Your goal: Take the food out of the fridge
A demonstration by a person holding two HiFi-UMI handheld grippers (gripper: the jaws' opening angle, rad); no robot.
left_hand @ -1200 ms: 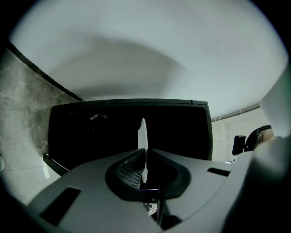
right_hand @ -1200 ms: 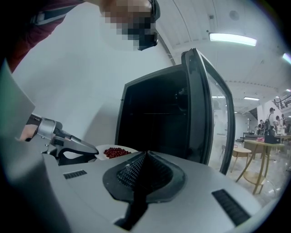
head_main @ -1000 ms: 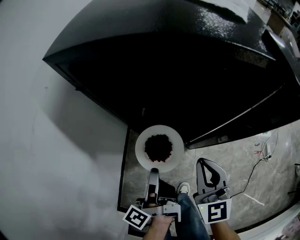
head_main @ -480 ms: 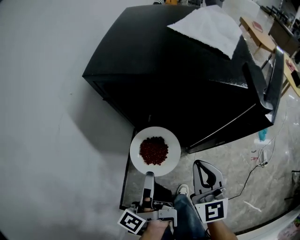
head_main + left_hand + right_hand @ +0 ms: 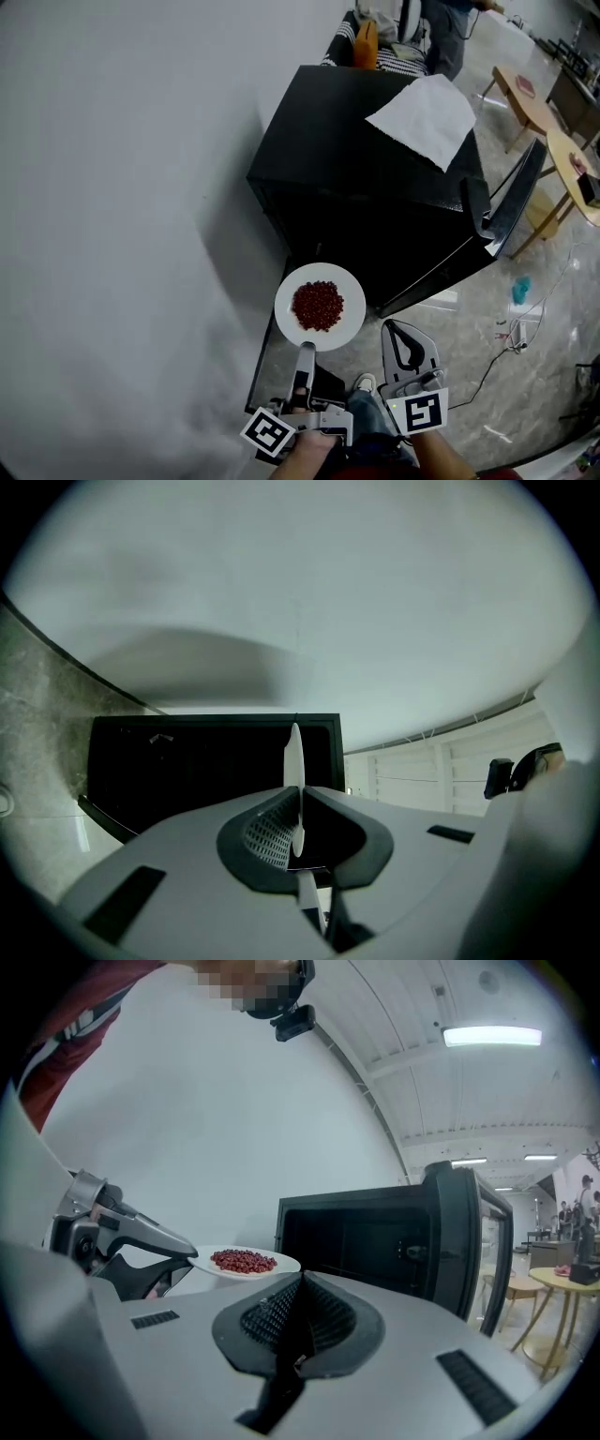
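The plate (image 5: 320, 306) of red beans (image 5: 318, 305) is held just outside the open fridge (image 5: 366, 178). It is pinched at its near rim by the L gripper (image 5: 305, 354), jaws almost fully closed on the thin edge. The R gripper (image 5: 410, 339) is closed w/ nothing in it. The plate is prob. stiff, light and breakable. The beans are loose and could roll off, so it is best carried flat. The rim is the only good spot to be held.

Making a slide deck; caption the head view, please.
Left gripper holds a plate of red food before the open black fridge.
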